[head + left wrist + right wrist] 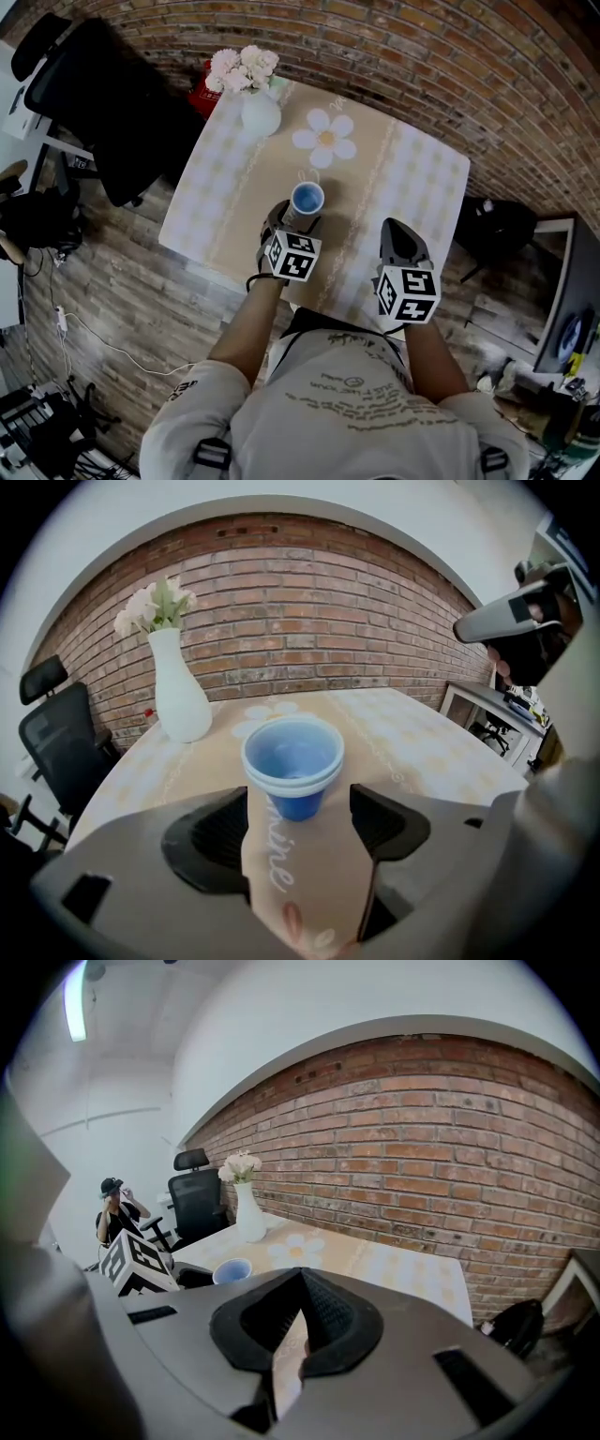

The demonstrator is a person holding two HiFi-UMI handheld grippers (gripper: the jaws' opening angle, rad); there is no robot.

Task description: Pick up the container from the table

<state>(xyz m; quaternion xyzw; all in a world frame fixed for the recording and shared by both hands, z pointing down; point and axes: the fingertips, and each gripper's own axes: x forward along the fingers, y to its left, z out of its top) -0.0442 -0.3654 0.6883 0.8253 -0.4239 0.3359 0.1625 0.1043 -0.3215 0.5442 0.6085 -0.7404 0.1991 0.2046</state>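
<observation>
Pick not yet made. Left gripper (300,804) jaws wide apart, clamping nothing. Cup (292,759) stands on table (441,752) at the jaw tips, centred on the gap, apparently untouched. Right gripper (298,1283) jaws together, empty. Remaining: close, lift.

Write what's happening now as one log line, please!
phase: pre-grasp | left gripper: open, blue cup at its jaw tips, not gripped | right gripper: shut, empty | blue cup: upright on table

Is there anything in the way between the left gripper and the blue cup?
Nothing visible. The blue cup stands right ahead of the left gripper, lined up with the gap between its open jaws. The white vase is farther back, aside.
</observation>
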